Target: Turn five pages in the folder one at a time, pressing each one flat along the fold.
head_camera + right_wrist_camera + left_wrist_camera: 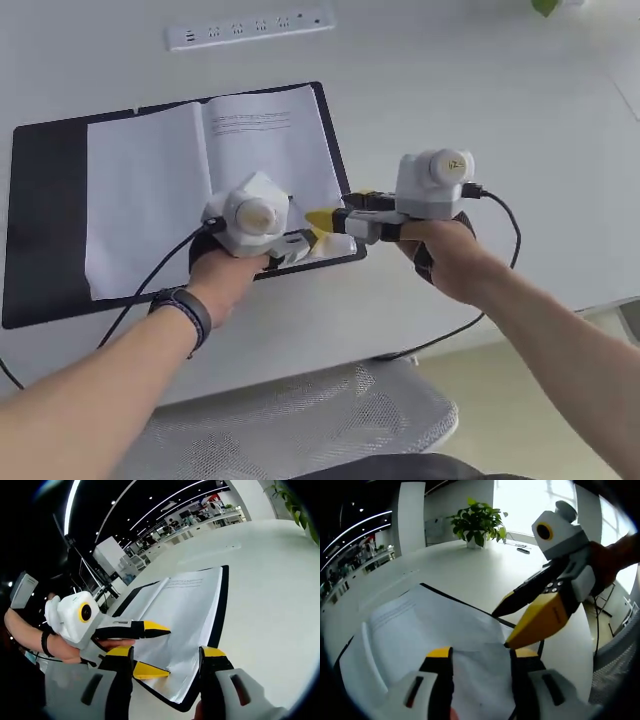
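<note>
Folder (40, 220) lies open on the white desk (480, 110), left of centre, white pages facing up. Both grippers sit at the near right corner of its right page (270, 150). Left gripper (482, 655): fingers spread, above the page. Right gripper (167, 652): fingers spread, tips pointing left toward that corner. Contact with the paper: cannot tell. Power strip (250, 25) lies beyond the folder.

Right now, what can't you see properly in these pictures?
- Printed lines on the white paper page: too small to read in the head view.
- The page's near corner: hidden behind the left gripper and right gripper, head view.
- Green leafy plant: cut off by the top edge, head view.
</note>
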